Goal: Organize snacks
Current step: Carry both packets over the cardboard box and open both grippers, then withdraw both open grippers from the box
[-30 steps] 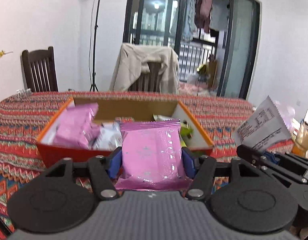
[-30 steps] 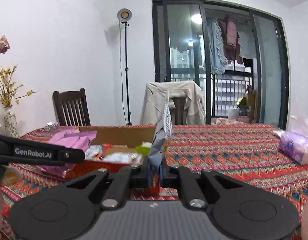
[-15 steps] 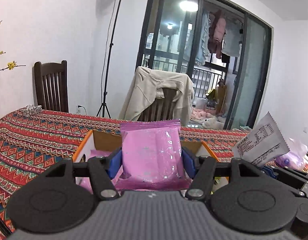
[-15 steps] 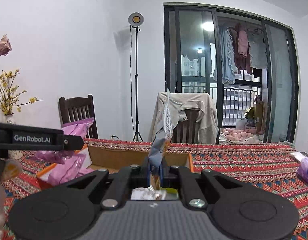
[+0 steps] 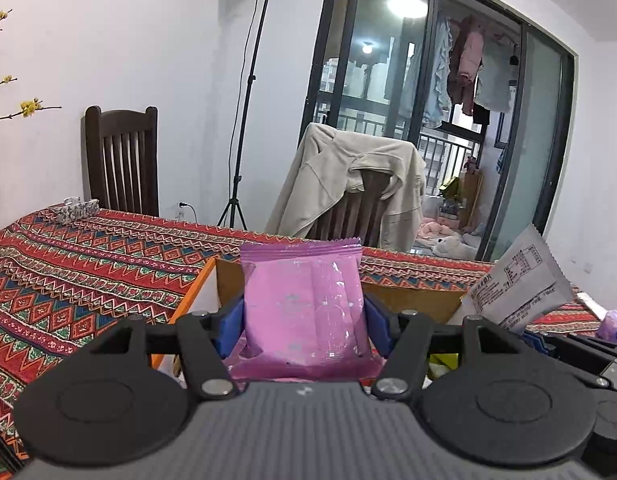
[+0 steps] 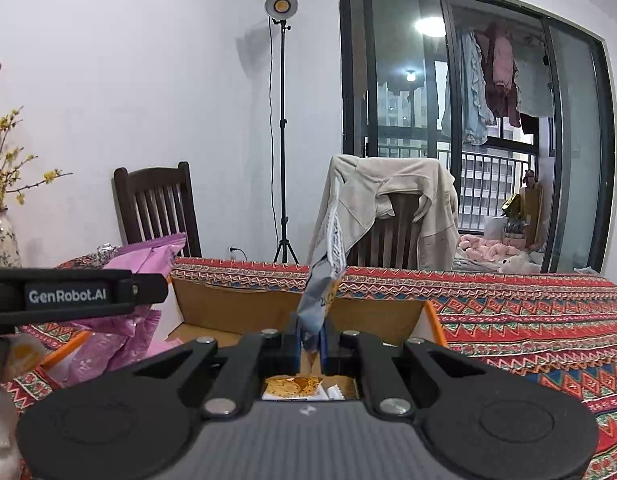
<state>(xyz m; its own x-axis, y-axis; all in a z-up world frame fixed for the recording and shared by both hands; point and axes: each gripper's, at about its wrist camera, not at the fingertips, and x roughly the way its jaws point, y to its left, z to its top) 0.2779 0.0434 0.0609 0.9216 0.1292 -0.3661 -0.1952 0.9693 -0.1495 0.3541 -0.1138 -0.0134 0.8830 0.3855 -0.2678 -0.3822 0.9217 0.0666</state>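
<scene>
My left gripper (image 5: 304,326) is shut on a pink snack packet (image 5: 304,304), held flat and upright between its blue pads, above the near left part of an orange cardboard box (image 5: 196,292). My right gripper (image 6: 311,346) is shut on a thin grey-white snack packet (image 6: 326,276), seen edge-on and standing up over the same box (image 6: 432,320). That grey-white packet (image 5: 520,284) also shows at the right of the left wrist view. Inside the box lie more pink packets (image 6: 120,344) and an orange-yellow packet (image 6: 294,386).
The box sits on a table with a red patterned cloth (image 5: 76,264). Behind the table stand a dark wooden chair (image 5: 122,164), a chair draped with a beige jacket (image 5: 348,184) and a light stand (image 5: 244,120). A vase (image 6: 2,240) is at the far left.
Both grippers have moved forward over the box with their packets still held. The box has slid down and closer in both views, and more of the room shows above it.
</scene>
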